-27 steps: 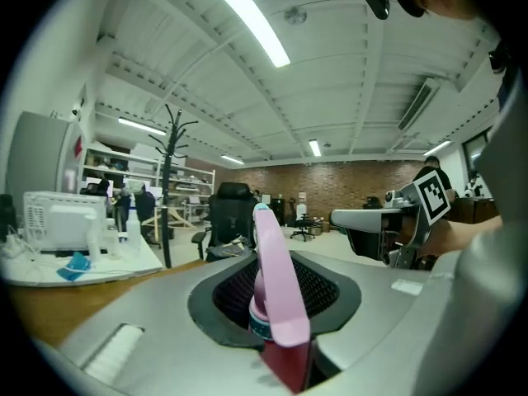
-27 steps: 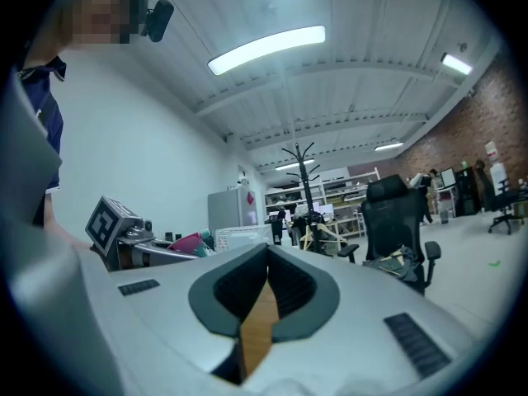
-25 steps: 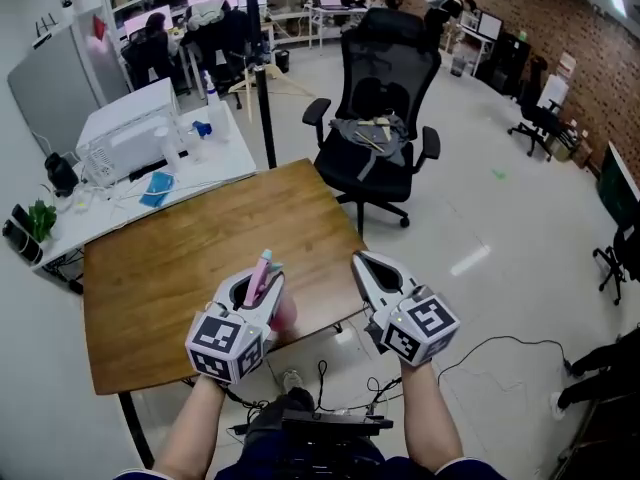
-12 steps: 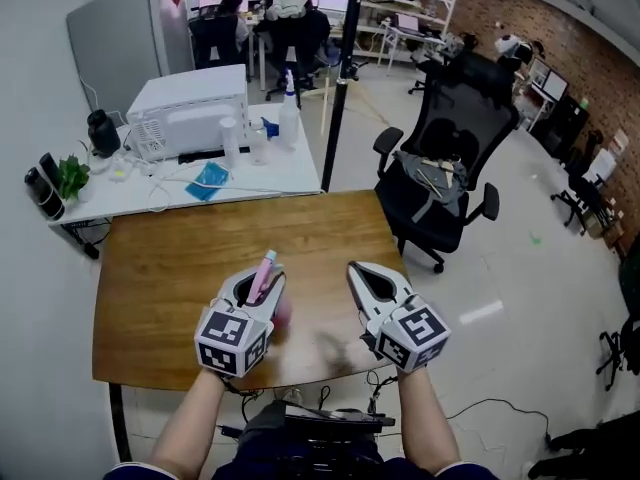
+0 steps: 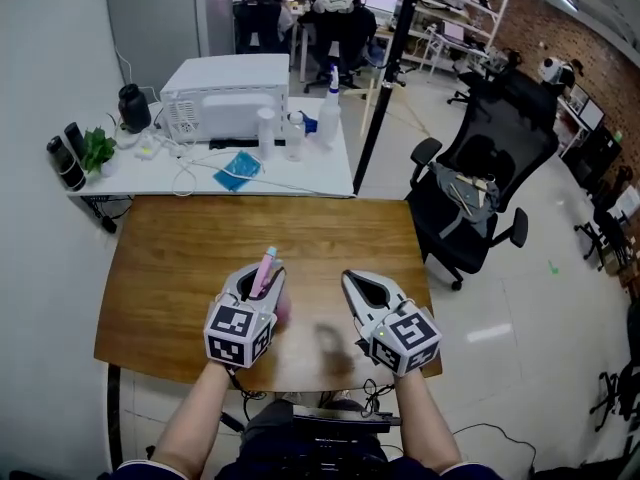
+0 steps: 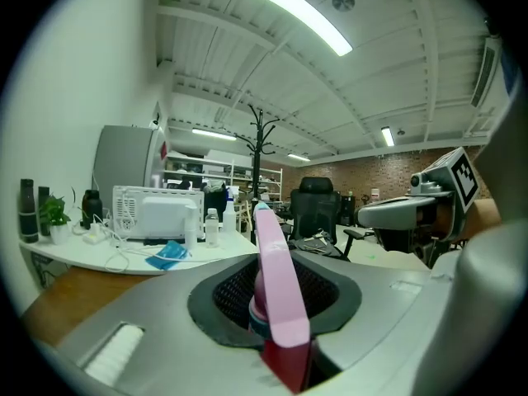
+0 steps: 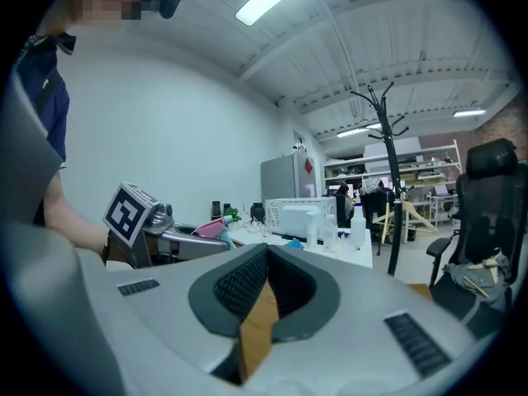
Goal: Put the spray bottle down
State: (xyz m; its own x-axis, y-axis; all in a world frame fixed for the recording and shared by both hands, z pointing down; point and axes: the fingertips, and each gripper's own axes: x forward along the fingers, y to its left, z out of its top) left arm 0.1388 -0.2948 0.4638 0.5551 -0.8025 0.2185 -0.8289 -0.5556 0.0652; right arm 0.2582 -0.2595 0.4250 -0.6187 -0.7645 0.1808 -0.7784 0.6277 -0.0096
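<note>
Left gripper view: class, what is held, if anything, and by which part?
The left gripper clamps a pink spray bottle around its neck, under the trigger head.

No lettering, brand name, number or sign can be read in any view. The only printed marks are black-and-white square patterns on the cubes of the left gripper [image 5: 262, 276] and the right gripper [image 5: 358, 283], at the lower middle of the head view. They carry no letters. A red patch on the grey cabinet [image 5: 150, 8] at the upper left is too small to read.
</note>
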